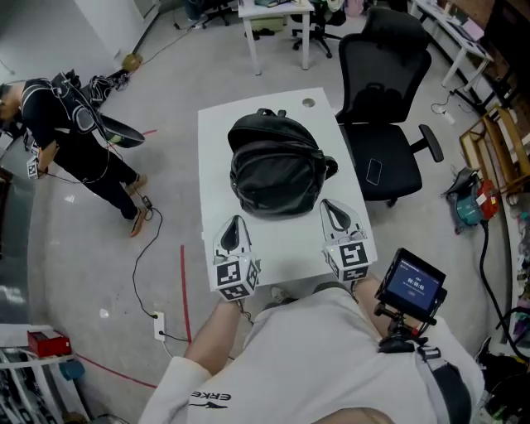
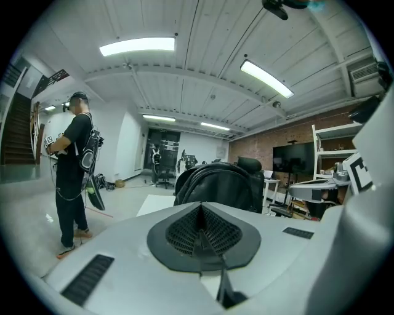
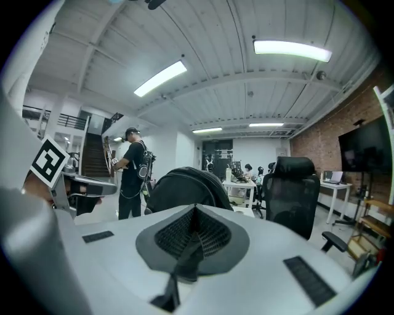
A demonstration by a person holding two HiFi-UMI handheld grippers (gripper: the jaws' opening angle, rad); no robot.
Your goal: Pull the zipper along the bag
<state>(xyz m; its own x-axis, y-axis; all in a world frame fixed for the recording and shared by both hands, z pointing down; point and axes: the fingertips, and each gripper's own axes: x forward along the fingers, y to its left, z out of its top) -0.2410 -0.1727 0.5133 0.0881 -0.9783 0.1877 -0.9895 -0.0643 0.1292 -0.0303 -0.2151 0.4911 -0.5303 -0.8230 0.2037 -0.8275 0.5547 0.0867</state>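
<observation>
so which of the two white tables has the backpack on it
The near white table, beside the black office chair: the black backpack sits on it. The other white table stands farther back, with no backpack.

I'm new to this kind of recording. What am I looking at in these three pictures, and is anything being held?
There is no robot: a person holds a two-jaw gripper in each hand. The head view looks down from a camera on that person's head; the other two views ride on the left gripper and right gripper, looking along their jaws. On the white table lies a black backpack, the bag whose zipper gets pulled. Both grippers are at the table's near edge, short of the backpack, jaws together, holding nothing. A black office chair stands beside the table; another person stands farther left.
</observation>
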